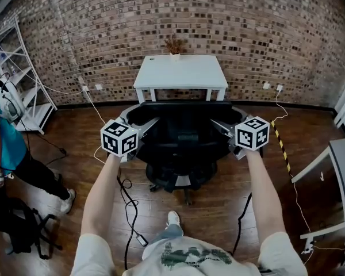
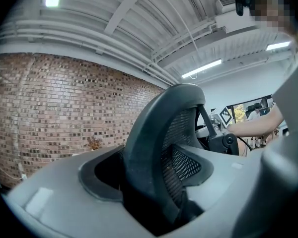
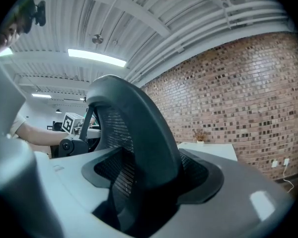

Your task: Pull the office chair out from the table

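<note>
Because the head view looks steeply down, the office chair (image 1: 181,145) shows mostly as a black backrest (image 1: 181,111). The seat is largely covered by it, and only part of the base pokes out below. Whether the seat's front sits under the white table (image 1: 181,73) or just short of it cannot be told, since the backrest's top edge overlaps the table's near edge.

The left gripper (image 1: 146,125) has the backrest's left side rim between its fingers (image 2: 93,181). They stand wide apart yet are closed against that thick rim (the mesh and frame fill the gap right down to the pads). The right gripper (image 1: 220,125) clamps the right side rim the same way between its widely spread fingers (image 3: 207,178).

Beyond both sets of fingertips lies the white table, and beyond that the brick wall (image 1: 247,27). Outside the left fingers a person (image 1: 3,137) is cut off by the frame edge. Outside the right fingers a second table (image 1: 342,171) is cut off too.

Counted, there are one chair, two grippers, two tables and one potted plant (image 1: 174,45). The plant stands at the white table's far edge, well beyond the fingertips.
</note>
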### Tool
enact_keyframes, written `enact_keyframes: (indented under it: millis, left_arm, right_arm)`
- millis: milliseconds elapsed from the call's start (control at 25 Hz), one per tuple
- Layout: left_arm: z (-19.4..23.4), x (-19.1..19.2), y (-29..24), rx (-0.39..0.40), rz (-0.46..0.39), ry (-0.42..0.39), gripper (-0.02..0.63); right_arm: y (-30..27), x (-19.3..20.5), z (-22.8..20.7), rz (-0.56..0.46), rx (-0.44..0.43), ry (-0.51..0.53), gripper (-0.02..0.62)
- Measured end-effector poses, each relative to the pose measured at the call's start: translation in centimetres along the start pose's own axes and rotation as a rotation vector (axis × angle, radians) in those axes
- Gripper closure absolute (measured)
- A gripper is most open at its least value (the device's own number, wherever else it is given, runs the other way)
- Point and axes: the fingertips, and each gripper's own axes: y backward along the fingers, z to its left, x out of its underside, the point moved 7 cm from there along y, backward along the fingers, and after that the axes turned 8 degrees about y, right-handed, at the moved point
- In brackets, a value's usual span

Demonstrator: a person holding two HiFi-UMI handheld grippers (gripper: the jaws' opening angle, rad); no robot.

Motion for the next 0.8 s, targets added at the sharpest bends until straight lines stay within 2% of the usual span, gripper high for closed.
enact_keyframes:
  millis: [120,240,360,520,680,760,800]
  left_arm:
    - [-0.4,0.2,0.5,-0.019,-0.023,-0.004,0.291]
    - [-0.4,0.5,1.4,-0.083,-0.048,-0.006,0.278]
    - [-1.0,1.3,2.8,-0.154,-0.012,-0.029,0.281]
    - [-2.8,2.2,5.3,-0.198,-0.030,-0.007,0.284]
    - [-5.4,2.9,6.8,-0.193,-0.042,-0.009,0.364]
    - [-7.2,2.9,7.6,-0.181,-0.051,-0.014,0.398]
    - [-8.2,2.8,8.1,-0.177,-0.054,-0.022,0.435]
  right_arm:
    - [0.6,0.1,0.4,-0.019,0.054,0.014,0.245]
    - [1.1,0.0,1.0,-0.041,0.137,0.029,0.233]
    - [2.5,-0.2,1.8,-0.048,0.214,0.039,0.232]
    - [5.0,-0.9,3.9,-0.065,0.253,0.052,0.232]
    - [6.5,-0.8,7.0,-0.064,0.250,0.071,0.241]
    - [7.4,-0.8,8.8,-0.075,0.254,0.068,0.281]
    - [7.8,-0.8,9.9,-0.085,0.257,0.064,0.301]
